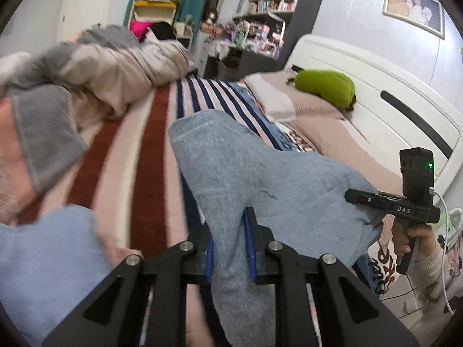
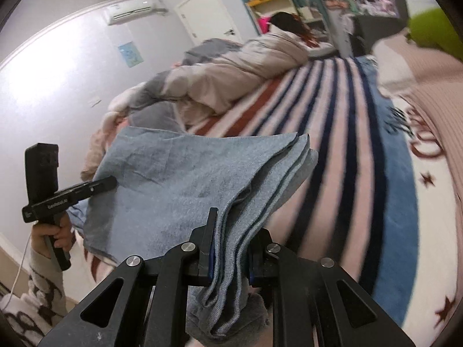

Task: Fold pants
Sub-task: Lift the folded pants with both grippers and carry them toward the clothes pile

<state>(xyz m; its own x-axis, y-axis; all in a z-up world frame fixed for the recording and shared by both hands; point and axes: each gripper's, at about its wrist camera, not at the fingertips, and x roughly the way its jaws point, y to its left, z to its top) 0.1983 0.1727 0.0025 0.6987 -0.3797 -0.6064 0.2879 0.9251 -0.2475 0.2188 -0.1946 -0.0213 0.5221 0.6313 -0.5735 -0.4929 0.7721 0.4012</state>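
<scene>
While each hand-held gripper [image 1: 230, 243] [image 2: 231, 245] clamps them, blue-grey pants [image 2: 179, 185] hang folded, edges layered.

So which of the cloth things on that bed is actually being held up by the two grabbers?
The light blue pants: both the left gripper and right gripper clamp them. The beige-and-grey duvet and green plush lie untouched.

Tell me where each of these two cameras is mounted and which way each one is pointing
Left wrist: on the left gripper, looking along the striped bed toward the shelves; shows its fingers clamping the blue pants, plus the right gripper in the right hand.
Right wrist: on the right gripper, facing the beige duvet and door; the left gripper appears at left.
Shared: pants, bed, duvet.
</scene>
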